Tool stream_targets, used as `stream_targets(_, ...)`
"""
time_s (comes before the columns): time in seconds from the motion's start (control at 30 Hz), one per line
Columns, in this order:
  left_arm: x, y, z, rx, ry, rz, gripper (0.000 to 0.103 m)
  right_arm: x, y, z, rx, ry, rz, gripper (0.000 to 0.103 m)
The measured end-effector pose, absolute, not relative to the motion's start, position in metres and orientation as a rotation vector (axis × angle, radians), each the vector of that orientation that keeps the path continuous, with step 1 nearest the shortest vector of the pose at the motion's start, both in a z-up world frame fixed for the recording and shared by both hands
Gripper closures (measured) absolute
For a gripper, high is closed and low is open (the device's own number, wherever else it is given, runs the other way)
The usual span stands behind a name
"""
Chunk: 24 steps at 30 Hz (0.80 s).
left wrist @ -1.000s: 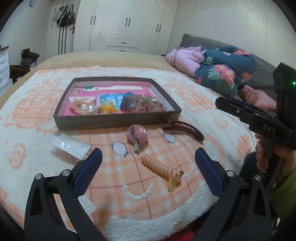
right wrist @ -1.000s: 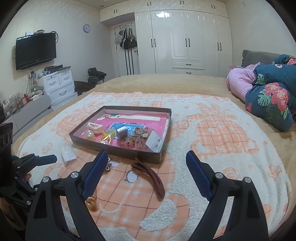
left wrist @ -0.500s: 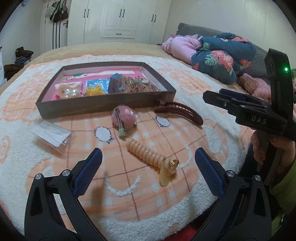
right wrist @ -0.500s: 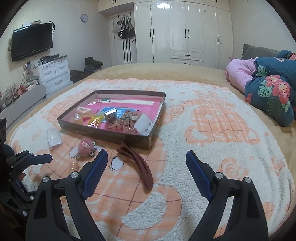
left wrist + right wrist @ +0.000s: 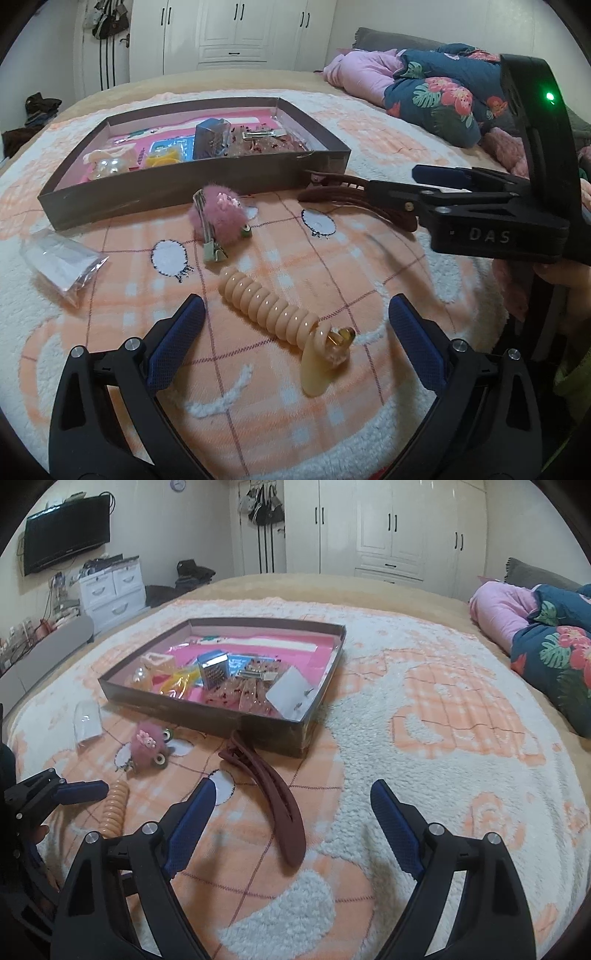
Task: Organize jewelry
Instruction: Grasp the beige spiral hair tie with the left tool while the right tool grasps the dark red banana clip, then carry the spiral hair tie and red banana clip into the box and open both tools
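Shallow brown cardboard tray with pink lining (image 5: 192,195) sits far-centre on the orange-and-white fleece blanket (image 5: 332,266). It already holds small items: a blue-grey box, yellow pieces, pearly beads and a heap of pink clips.

Still loose on the blanket, near side of the tray:
- fuzzy pink hair clip with metal clasp (image 5: 218,218), just in front of the tray's near wall.
- long dark maroon plastic hair clip (image 5: 269,794), one end touching or almost touching the tray's near right corner, body running toward the camera.
- peach spiral coil hair tie with amber end piece (image 5: 280,314), nearest of all.
- clear plastic sachet (image 5: 62,262), left, apart from the others.

Change over the last second: both grippers have come in lower and closer to the loose items. The coil now lies between the left gripper (image 5: 295,325) fingers in the left wrist view; the maroon clip now lies between the right gripper (image 5: 293,805) fingers in the right wrist view. The items themselves have not shifted.

Jaws: both sets spread wide, nothing held, no contact with anything.

Judgement: approach phase, with four pieces left to put away. Each gripper looks lined up on its own target, coil on the left and maroon clip on the right. Next need: descend, close, lift over the tray wall.
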State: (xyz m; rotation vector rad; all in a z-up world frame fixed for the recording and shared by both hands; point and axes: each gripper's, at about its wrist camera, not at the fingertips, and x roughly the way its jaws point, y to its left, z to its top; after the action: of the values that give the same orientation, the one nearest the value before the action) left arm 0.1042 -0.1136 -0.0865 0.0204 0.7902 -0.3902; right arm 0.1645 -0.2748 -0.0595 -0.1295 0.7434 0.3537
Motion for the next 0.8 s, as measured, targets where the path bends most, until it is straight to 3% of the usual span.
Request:
stream_targets(0.2, 0.110, -0.105, -0.088, 0.009, 0.796, -0.380, 0.048, 0.178, -0.268, -0.071, -0.117, 0.784, 0.365, 0.040)
stream_targets(0.3, 0.108, -0.103, -0.086, 0.012, 0.802, -0.393, 0.050, 0.181, -0.264, -0.077, -0.134, 0.806, 0.356, 0.056)
stream_targets(0.5, 0.101, -0.097, -0.083, 0.047, 0.806, -0.427, 0.051, 0.177, -0.261, -0.081, -0.161, 0.800, 0.351, 0.076)
stream_targets(0.8, 0.089, -0.089, -0.079, 0.025, 0.826, -0.454, 0.051, 0.161, -0.253, -0.081, -0.163, 0.789, 0.349, 0.090)
